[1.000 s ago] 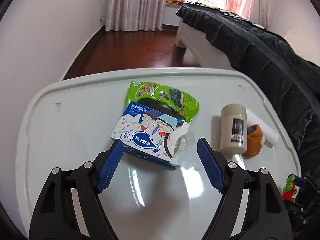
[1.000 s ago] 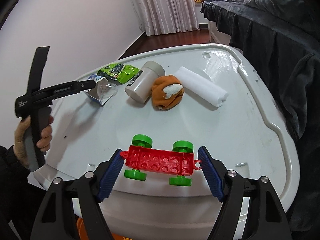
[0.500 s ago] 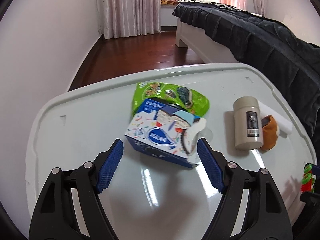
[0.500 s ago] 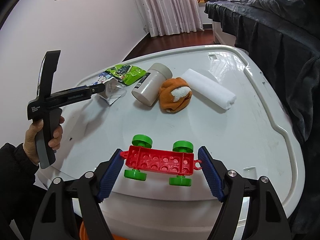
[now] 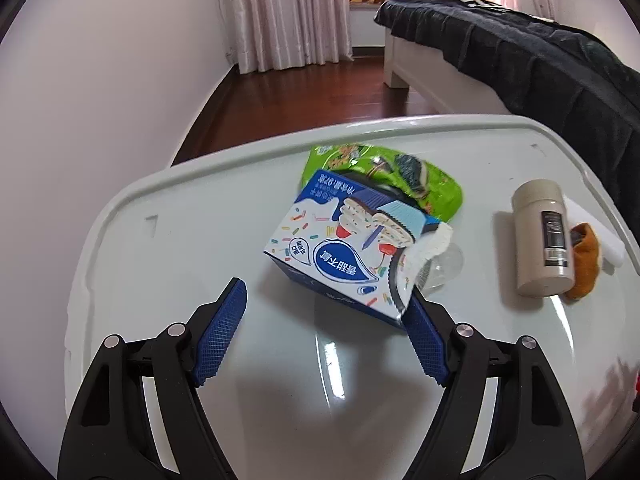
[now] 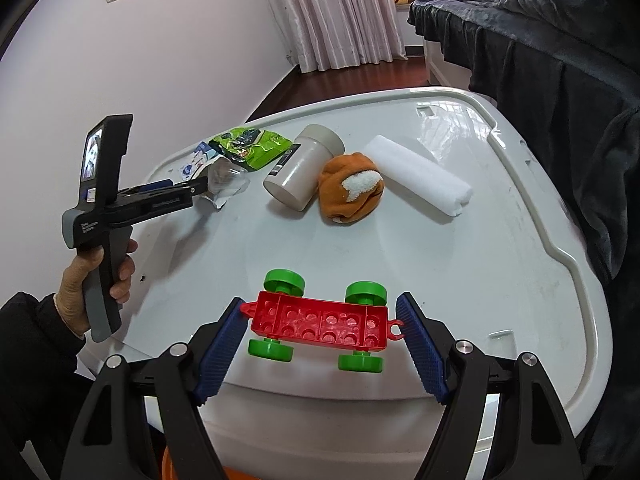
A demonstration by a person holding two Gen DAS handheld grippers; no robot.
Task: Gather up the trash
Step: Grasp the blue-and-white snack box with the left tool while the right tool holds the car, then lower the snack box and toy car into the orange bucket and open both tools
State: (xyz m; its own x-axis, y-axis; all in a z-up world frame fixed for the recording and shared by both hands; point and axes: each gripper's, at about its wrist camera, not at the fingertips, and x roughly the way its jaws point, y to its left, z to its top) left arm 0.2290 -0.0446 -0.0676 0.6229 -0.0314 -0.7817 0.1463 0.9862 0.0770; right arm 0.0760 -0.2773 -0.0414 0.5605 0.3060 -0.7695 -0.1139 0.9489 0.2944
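Since a second ago your left tool (image 5: 322, 322) has swung so the torn blue snack box (image 5: 344, 254) sits off-centre, against its right finger, jaws apart, nothing pinched. That box lies on the green wrapper (image 5: 394, 178) on the worktop (image 5: 160, 280). Your right tool (image 6: 322, 350) brackets the red toy car (image 6: 320, 324), fingers wide; whether they press it, I cannot tell.

Just ahead of my left tongs (image 5: 324, 332), the blue-and-white snack box (image 5: 348, 252) carries upside-down Chinese print and "97", legible. Jar (image 5: 542, 234) label and left handle lettering: too small.
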